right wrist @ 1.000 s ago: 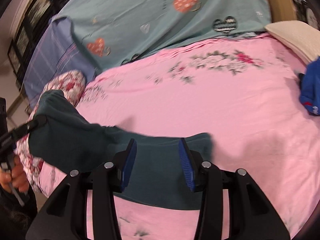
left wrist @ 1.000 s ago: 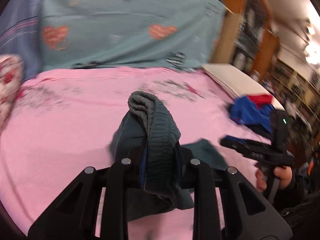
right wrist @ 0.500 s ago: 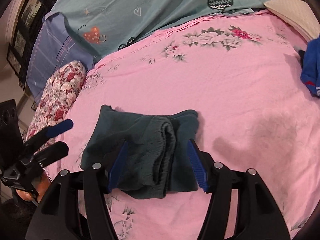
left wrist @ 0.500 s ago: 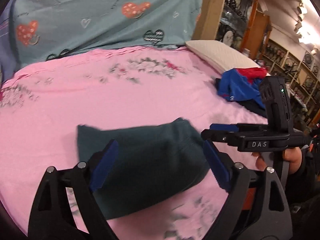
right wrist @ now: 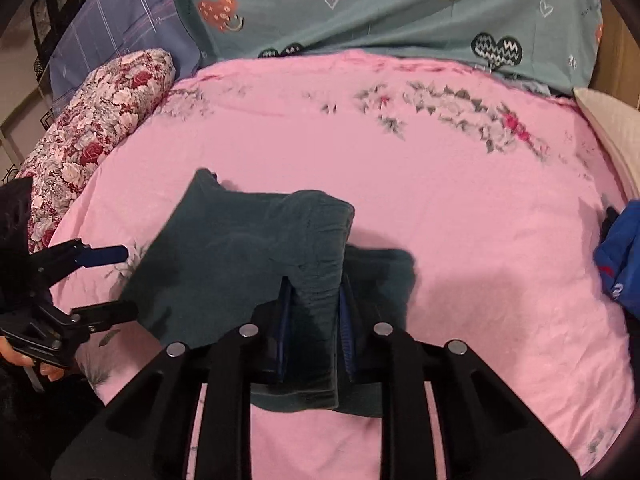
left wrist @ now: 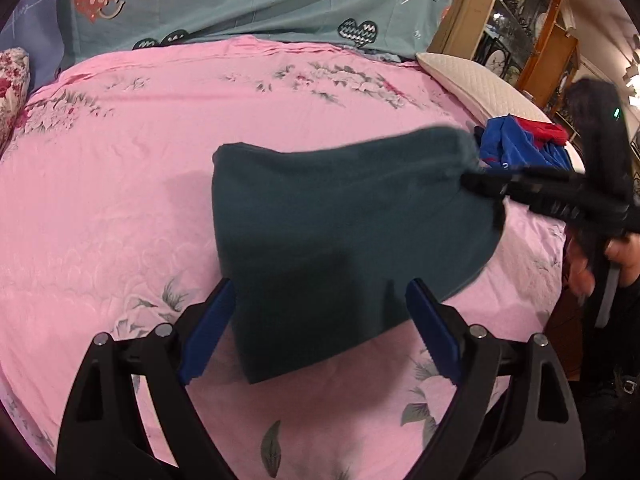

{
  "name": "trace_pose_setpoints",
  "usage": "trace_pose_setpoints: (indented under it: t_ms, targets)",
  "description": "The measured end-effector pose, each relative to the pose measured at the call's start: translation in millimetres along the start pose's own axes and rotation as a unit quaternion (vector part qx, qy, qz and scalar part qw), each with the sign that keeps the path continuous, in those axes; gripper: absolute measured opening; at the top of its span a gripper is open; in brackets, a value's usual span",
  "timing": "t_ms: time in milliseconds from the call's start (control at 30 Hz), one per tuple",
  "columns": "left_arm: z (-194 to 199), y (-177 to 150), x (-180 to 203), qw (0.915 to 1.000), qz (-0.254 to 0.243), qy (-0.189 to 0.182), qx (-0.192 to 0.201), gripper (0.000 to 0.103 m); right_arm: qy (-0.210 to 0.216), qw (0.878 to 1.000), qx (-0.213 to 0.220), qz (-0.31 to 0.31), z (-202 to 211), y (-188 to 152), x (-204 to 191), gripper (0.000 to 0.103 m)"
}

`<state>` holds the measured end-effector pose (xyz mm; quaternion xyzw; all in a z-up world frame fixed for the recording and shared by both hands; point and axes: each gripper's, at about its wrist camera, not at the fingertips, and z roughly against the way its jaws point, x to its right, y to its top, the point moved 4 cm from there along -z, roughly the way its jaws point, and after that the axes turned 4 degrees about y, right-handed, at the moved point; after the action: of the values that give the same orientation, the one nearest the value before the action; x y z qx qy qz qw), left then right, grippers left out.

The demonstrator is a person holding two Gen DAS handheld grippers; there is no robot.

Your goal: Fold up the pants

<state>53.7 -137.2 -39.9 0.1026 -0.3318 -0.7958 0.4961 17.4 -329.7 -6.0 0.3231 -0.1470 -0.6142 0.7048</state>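
The dark teal pants (left wrist: 332, 232) lie folded on the pink bedsheet (left wrist: 120, 168). My left gripper (left wrist: 316, 332) is open and empty, its blue pads on either side of the near edge of the pants. My right gripper (right wrist: 314, 324) is shut on the waistband end of the pants (right wrist: 256, 248) and lifts that edge off the bed. In the left wrist view the right gripper (left wrist: 472, 178) grips the pants' far right corner. In the right wrist view the left gripper (right wrist: 116, 280) is open at the pants' left edge.
A teal heart-print cover (right wrist: 380, 4) and a blue striped pillow (right wrist: 112, 32) are at the head of the bed. A floral bolster (right wrist: 92, 132) lies at left. A white pillow (left wrist: 476, 84) and a blue and red garment (left wrist: 520, 144) lie at right. Wooden shelves (left wrist: 520, 20) stand beyond.
My left gripper let go of the pants and opened. My right gripper closed on the waistband edge and raised it. The pants went from hanging to a folded stack on the bed.
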Motion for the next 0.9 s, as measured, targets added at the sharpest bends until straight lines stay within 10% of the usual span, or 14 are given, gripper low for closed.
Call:
trace_pose_setpoints:
  t_ms: [267,400,500,700,900]
  targets:
    - [-33,-6,23,0.9977,-0.054,-0.009,-0.04,0.088,-0.047,0.986,-0.14,-0.073,-62,-25,52,0.031]
    - [-31,-13,21,0.9969,-0.067,0.006,-0.041,0.088,-0.081,0.993,-0.053,-0.065,-18,-3,52,0.036]
    - [1,-2,27,0.9975,-0.068,-0.018,0.004,0.089,-0.028,0.997,0.011,-0.064,4,17,38,0.036]
    - [-33,-23,33,0.9945,-0.072,-0.05,-0.057,0.091,-0.013,0.99,-0.124,-0.07,-82,-25,37,0.03]
    - [-15,-22,34,0.9939,-0.069,-0.066,-0.055,0.092,0.007,0.994,-0.09,-0.062,-55,-25,26,0.032]
